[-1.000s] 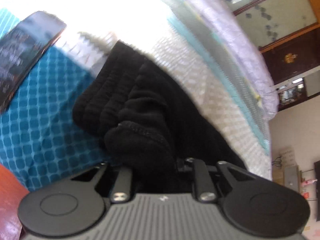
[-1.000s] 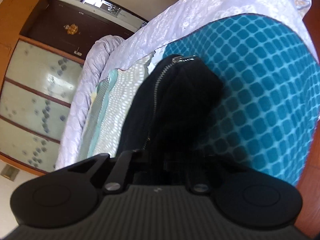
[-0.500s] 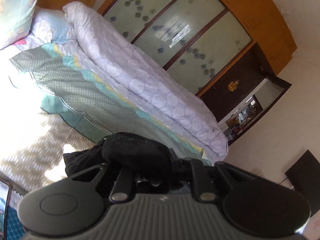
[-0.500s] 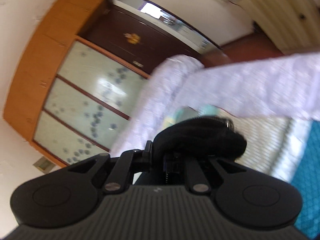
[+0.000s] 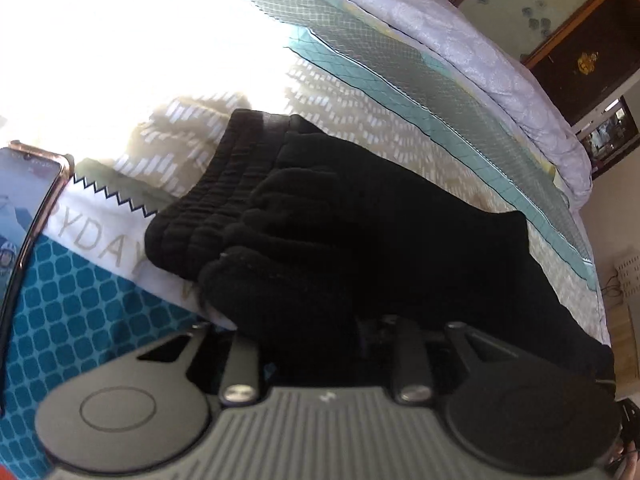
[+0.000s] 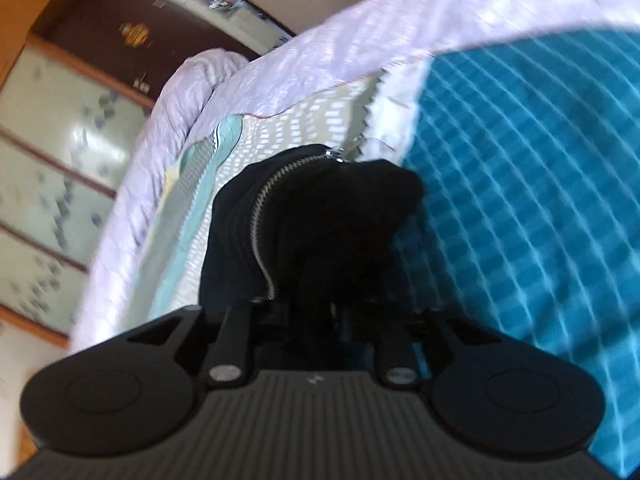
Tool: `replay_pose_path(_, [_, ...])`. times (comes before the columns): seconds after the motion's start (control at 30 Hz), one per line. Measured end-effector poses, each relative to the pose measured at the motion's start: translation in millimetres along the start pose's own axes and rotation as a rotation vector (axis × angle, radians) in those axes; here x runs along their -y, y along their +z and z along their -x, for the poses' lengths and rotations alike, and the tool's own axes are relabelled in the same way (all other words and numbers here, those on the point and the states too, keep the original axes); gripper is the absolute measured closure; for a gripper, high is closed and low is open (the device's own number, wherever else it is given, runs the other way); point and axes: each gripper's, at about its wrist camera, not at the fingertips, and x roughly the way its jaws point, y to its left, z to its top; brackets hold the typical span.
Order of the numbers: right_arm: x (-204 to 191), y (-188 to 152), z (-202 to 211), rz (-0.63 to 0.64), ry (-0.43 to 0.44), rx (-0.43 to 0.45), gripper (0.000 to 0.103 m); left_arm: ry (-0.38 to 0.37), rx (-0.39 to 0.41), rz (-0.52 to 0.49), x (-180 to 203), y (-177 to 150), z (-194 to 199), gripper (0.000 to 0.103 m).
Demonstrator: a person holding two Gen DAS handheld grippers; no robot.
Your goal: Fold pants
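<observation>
The black pants (image 5: pixel 360 216) lie bunched on the bed, with the ribbed elastic waistband (image 5: pixel 208 204) toward the left in the left wrist view. My left gripper (image 5: pixel 320 320) is shut on a fold of the black fabric; its fingertips are hidden by the cloth. In the right wrist view the pants (image 6: pixel 320 232) show a silver zipper (image 6: pixel 264 216) running along them. My right gripper (image 6: pixel 316 312) is shut on the black fabric near the zipper, fingertips hidden in the cloth.
A phone (image 5: pixel 28 208) lies at the left edge on the teal checked blanket (image 5: pixel 80 320). A patterned sheet (image 5: pixel 360 68) and a rolled lilac quilt (image 5: pixel 480 52) cover the bed behind. A wooden wardrobe (image 6: pixel 48 140) stands beyond the bed.
Both grippers swung up with the pants half a second ago, facing the wardrobe, and have come back down toward the bed. Both still hold the fabric.
</observation>
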Motion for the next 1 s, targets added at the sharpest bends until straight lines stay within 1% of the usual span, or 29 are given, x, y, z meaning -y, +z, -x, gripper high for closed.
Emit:
replay_pose_path(0.03, [3,2,7,-0.015,0.018,-0.004,0.058,-0.005,0.006,-0.004,2,-1,6,0.063])
replay_pose_path(0.07, [6,3,16,-0.016,0.033,0.0,0.054,-0.007,0.014,-0.014,3,-1,13,0.061])
replay_pose_path(0.1, [7,4,24,-0.009,0.033,0.006,0.053,-0.004,0.025,-0.028,5,-3,22,0.056])
replay_pose_path(0.13, [6,3,34,0.005,0.032,0.011,0.052,0.001,0.042,-0.039,3,-6,32,0.053])
replay_pose_path(0.17, [8,3,42,0.016,0.038,0.011,0.052,-0.003,0.058,-0.044,1,-10,41,0.052])
replay_pose_path(0.27, [17,-5,66,0.016,0.079,-0.005,0.052,-0.062,0.109,-0.007,-15,-18,74,0.049])
replay_pose_path(0.33, [16,-14,75,0.016,0.1,-0.031,0.052,-0.065,0.154,0.03,-27,-11,87,0.039])
replay_pose_path(0.37, [18,-20,78,0.019,0.106,-0.05,0.052,-0.045,0.18,0.052,-31,-2,89,0.036])
replay_pose_path(0.4, [14,-27,78,0.016,0.105,-0.065,0.052,-0.022,0.19,0.081,-38,5,89,0.028])
replay_pose_path(0.43, [13,-36,78,0.008,0.102,-0.079,0.052,-0.017,0.182,0.114,-45,11,85,0.022])
replay_pose_path(0.47, [16,-44,79,-0.002,0.102,-0.095,0.052,-0.033,0.151,0.155,-52,16,77,0.022])
replay_pose_path(0.53, [17,-59,82,-0.016,0.102,-0.107,0.054,-0.07,0.058,0.26,-66,19,57,0.022])
replay_pose_path(0.57, [16,-65,84,-0.012,0.105,-0.103,0.054,-0.102,0.038,0.288,-66,16,49,0.022])
replay_pose_path(0.6, [13,-68,86,-0.004,0.106,-0.101,0.054,-0.134,0.026,0.306,-67,14,42,0.018])
replay_pose_path(0.63, [10,-71,88,0.007,0.106,-0.101,0.054,-0.162,0.014,0.329,-68,12,35,0.012])
replay_pose_path(0.7, [3,-78,86,0.028,0.096,-0.111,0.054,-0.223,-0.012,0.401,-67,11,11,0.007])
replay_pose_path(0.73, [0,-81,84,0.037,0.087,-0.119,0.054,-0.252,-0.003,0.432,-68,12,0,0.007])
replay_pose_path(0.77, [-2,-83,82,0.046,0.076,-0.124,0.054,-0.256,0.035,0.443,-67,15,-5,0.007])
replay_pose_path(0.8, [-5,-84,80,0.052,0.065,-0.125,0.053,-0.243,0.085,0.436,-66,19,-9,0.02])
replay_pose_path(0.83, [-8,-86,79,0.057,0.059,-0.124,0.053,-0.195,0.119,0.419,-65,24,-11,0.054])
replay_pose_path(0.87, [-9,-87,78,0.061,0.056,-0.125,0.053,-0.158,0.135,0.402,-65,28,-12,0.064])
replay_pose_path(0.9, [-11,-90,79,0.066,0.051,-0.128,0.053,-0.149,0.155,0.396,-65,29,-10,0.074])
replay_pose_path(0.93, [-14,-91,78,0.07,0.046,-0.131,0.053,-0.134,0.191,0.374,-59,28,-1,0.079])
replay_pose_path(0.97, [-13,-91,78,0.074,0.044,-0.134,0.053,-0.085,0.262,0.286,-44,26,15,0.079])
replay_pose_path(1.0, [-14,-92,78,0.076,0.045,-0.134,0.053,-0.021,0.352,0.132,-20,19,35,0.079])
